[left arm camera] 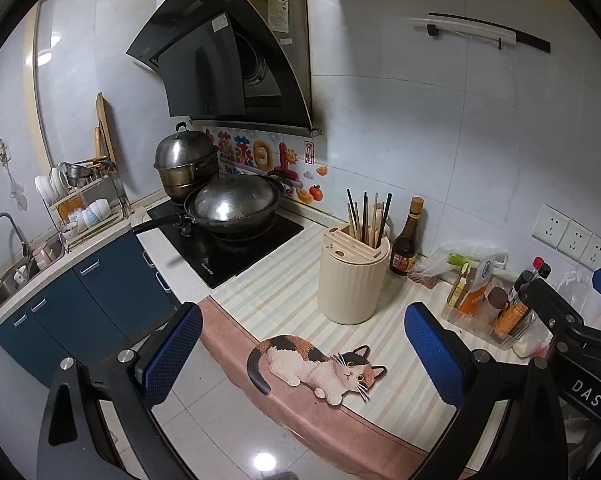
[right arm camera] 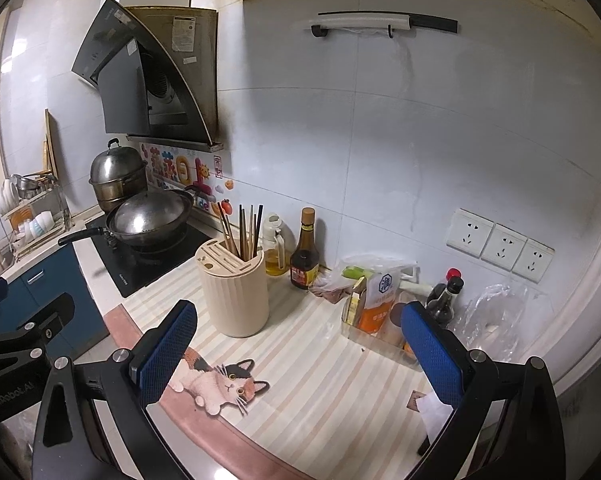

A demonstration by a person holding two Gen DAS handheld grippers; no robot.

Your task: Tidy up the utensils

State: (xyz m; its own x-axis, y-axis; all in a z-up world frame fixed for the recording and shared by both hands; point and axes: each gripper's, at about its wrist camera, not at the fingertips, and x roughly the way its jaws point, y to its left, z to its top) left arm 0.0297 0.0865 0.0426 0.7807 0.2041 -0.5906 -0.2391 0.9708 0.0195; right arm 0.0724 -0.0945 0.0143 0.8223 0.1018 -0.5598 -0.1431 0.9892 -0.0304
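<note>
Both grippers hovering at the bench edge, nothing held.

Left gripper [left arm camera: 304, 354]: fingers [left arm camera: 172, 352] spread wide, empty, above the bench [left arm camera: 284, 284] front edge over the cat print [left arm camera: 320, 364]. Right gripper [right arm camera: 300, 356]: fingers [right arm camera: 166, 354] also spread wide, empty, a bit further right along the same bench. Chopsticks [left arm camera: 368, 216] stand upright in the back slot of the cream ribbed holder [left arm camera: 352, 276], mid-bench, just right of the stove [left arm camera: 228, 244]; neither gripper touches it. Dark sauce bottle [left arm camera: 406, 240] just behind-right of the holder, oil bottle [right arm camera: 276, 248] behind it in the right view. Clear tray [right arm camera: 380, 316] of condiment packs and bottles near the right wall. Lidded wok [left arm camera: 236, 204] and steamer pot [left arm camera: 184, 164] on the stove, dish rack [left arm camera: 80, 200] by the sink [left arm camera: 8, 280] far left.
</note>
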